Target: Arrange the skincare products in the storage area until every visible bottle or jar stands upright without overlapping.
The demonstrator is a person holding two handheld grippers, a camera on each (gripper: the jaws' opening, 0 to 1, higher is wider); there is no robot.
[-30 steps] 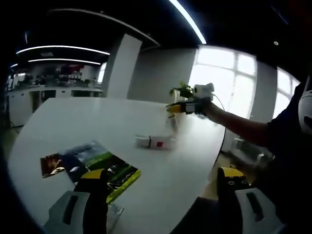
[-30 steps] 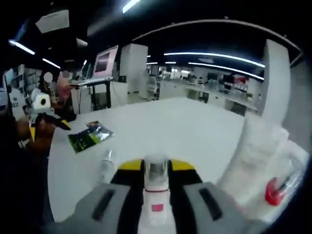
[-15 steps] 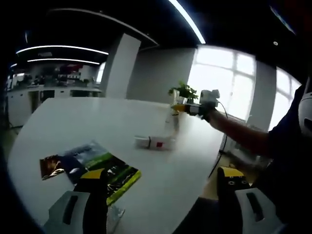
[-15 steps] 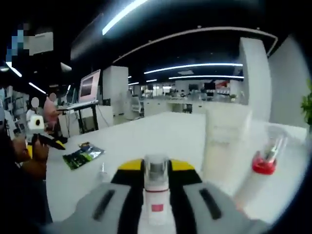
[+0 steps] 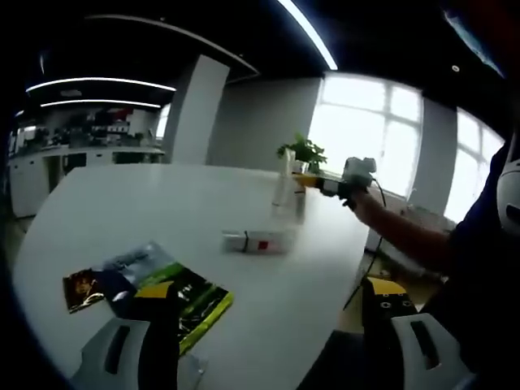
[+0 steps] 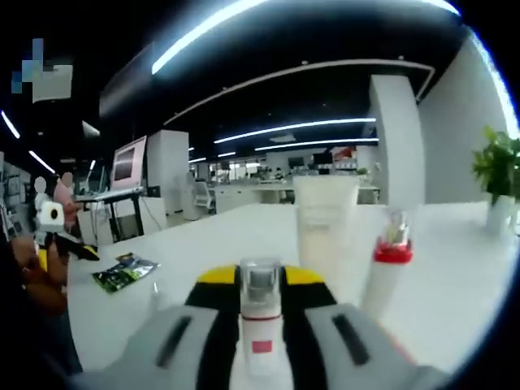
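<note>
The right gripper (image 6: 260,345), jaws clenched on a small white bottle (image 6: 261,321), carries it toward the upright tube (image 6: 325,231) at one o'clock on the bench (image 6: 455,301), to stand it alongside; left gripper (image 5: 268,357) jaws released.

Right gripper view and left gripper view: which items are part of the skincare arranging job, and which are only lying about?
Job items:
- small white bottle clamped in the right gripper
- tall white tube, upright
- red-collared bottle, upright
- white product lying flat on the table

Lying about:
- green packet
- potted plant
</note>
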